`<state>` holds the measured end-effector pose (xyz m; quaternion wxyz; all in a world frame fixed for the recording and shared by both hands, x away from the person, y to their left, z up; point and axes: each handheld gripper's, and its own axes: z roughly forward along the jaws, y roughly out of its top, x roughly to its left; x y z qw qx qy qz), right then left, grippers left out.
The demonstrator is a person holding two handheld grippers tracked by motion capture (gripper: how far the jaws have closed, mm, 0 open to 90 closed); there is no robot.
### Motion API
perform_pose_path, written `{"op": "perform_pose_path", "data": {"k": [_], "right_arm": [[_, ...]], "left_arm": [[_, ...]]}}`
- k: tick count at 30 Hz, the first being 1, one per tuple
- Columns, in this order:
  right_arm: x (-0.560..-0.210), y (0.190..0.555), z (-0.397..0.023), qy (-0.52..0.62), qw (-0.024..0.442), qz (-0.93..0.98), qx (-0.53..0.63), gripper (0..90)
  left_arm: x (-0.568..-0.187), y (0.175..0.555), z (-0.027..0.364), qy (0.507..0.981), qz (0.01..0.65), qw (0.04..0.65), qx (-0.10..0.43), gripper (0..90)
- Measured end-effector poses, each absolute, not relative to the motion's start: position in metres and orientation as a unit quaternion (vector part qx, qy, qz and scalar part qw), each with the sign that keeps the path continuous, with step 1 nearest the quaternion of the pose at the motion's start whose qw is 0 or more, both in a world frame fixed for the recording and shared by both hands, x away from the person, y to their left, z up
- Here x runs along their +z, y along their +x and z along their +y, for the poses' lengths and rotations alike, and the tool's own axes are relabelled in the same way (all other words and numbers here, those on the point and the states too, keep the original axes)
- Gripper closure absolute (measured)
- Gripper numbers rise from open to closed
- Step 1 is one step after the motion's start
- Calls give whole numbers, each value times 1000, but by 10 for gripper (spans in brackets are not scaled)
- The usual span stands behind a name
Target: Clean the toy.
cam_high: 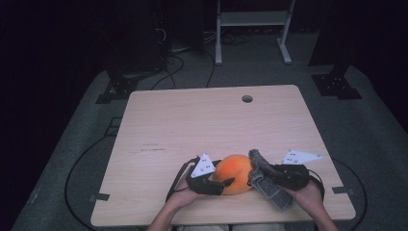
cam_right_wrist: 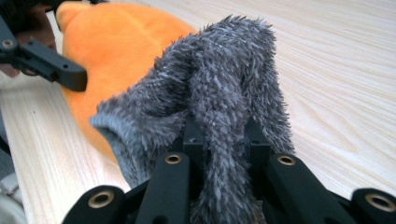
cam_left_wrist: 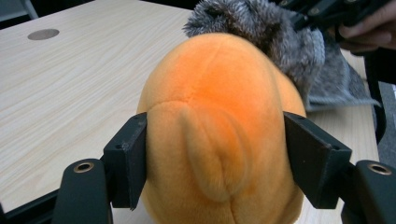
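From above, I see my left gripper [cam_high: 222,185] and my right gripper [cam_high: 260,174] meeting near the front edge of the wooden table [cam_high: 192,130]. An orange plush toy [cam_high: 233,173] sits on the table between them, and a grey furry cloth [cam_high: 266,180] lies against its right side, draped toward the table's front edge. My left hand [cam_high: 185,195] and right hand [cam_high: 308,192] come in from below.

In the left gripper view, my jaws stand wide apart with the orange plush toy [cam_left_wrist: 219,140] filling the gap, each pad pressed against one side of it. The grey furry cloth [cam_left_wrist: 289,51] bunches behind the toy, touching it.

In the right gripper view, my jaws are nearly closed on a fold of the grey furry cloth [cam_right_wrist: 224,107], which rises between them. The orange plush toy [cam_right_wrist: 116,42] lies just behind the cloth, with my left gripper's jaw touching its far side.
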<state>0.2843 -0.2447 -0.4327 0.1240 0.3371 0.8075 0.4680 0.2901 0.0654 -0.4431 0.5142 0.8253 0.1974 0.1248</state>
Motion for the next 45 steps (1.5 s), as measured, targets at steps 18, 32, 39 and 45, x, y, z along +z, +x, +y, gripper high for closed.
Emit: {"op": "perform_pose_path", "data": {"k": [18, 32, 39, 45], "right_arm": [[-429, 284, -242, 342, 110, 795, 490, 757], [-410, 276, -234, 315, 121, 792, 509, 756], [-399, 266, -194, 247, 160, 825, 482, 756], [-411, 271, -212, 273, 158, 820, 477, 755]], "left_arm": [[-446, 292, 73, 829, 197, 511, 115, 276], [-444, 289, 65, 830, 184, 512, 123, 289], [-443, 283, 54, 833, 169, 507, 140, 293], [-443, 284, 55, 832, 170, 510, 135, 291]]}}
